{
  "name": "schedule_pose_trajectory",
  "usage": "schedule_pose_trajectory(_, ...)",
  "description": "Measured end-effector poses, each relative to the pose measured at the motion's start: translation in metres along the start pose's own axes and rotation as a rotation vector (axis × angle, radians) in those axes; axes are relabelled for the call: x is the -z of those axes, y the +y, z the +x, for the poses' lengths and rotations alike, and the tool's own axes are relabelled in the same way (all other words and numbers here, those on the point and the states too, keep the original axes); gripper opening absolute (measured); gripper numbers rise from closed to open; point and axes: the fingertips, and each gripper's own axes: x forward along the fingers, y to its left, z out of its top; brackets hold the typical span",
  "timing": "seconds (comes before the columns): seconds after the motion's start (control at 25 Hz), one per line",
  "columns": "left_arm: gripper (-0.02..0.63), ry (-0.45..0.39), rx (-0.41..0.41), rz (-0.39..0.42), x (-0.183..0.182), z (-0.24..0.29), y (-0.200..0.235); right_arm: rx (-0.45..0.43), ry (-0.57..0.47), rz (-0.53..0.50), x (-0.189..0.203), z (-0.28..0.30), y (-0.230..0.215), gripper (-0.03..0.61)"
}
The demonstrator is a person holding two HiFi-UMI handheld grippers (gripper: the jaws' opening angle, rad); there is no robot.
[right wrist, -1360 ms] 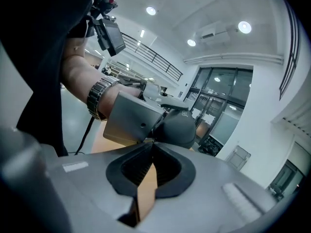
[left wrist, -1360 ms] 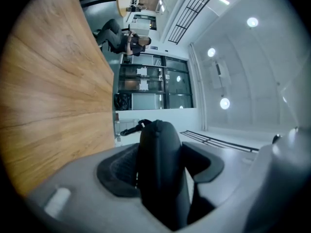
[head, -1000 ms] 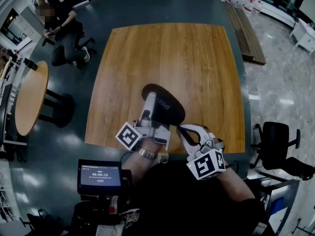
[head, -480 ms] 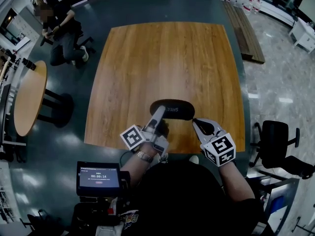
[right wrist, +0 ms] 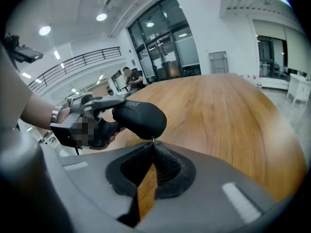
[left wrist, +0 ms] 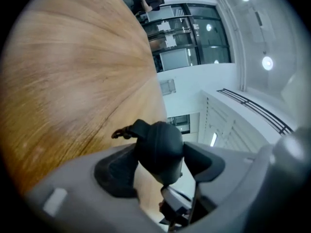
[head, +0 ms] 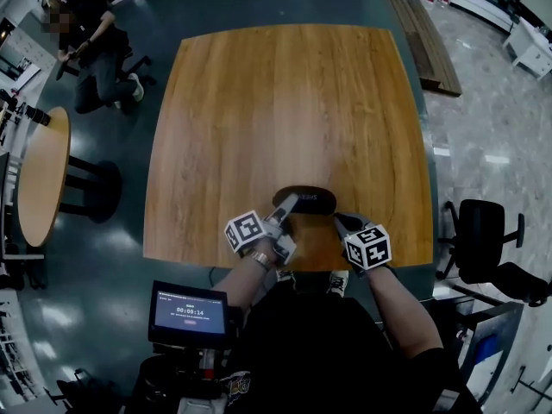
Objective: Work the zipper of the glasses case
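Observation:
A black zippered glasses case (head: 308, 200) sits low over the near edge of the wooden table (head: 285, 102). My left gripper (head: 287, 205) is shut on its left end; in the left gripper view the rounded case end (left wrist: 159, 149) fills the gap between the pads, with a small dark tab (left wrist: 121, 132) sticking out. My right gripper (head: 339, 220) is shut, just at the case's right end. In the right gripper view its tips (right wrist: 152, 143) meet right under the case (right wrist: 140, 119), at a tiny shiny bit; I cannot tell if anything is pinched.
A small screen (head: 190, 311) hangs at my lower left. A round side table (head: 39, 175) and a seated person (head: 86, 41) are at the far left. An office chair (head: 483, 240) stands right of the table, a bench (head: 423, 41) beyond.
Both grippers have come down toward the table's near edge. The case, earlier raised and slanted in the left gripper, now lies crosswise and low. The right gripper has closed in on its right end.

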Motion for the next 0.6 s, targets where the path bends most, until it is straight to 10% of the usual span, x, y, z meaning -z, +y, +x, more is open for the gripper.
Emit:
schedule_pose_trajectory(0.4, 0.221, 0.018, -0.021, -0.111, -0.017, -0.004, 0.030, 0.045, -0.030, 0.182, -0.002, 0.021, -0.038, 0.005)
schedule_pose_trajectory(0.6, 0.000, 0.068, -0.037, 0.050, -0.020, -0.019, 0.020, 0.050, -0.020, 0.167, 0.000, 0.029, -0.039, 0.005)
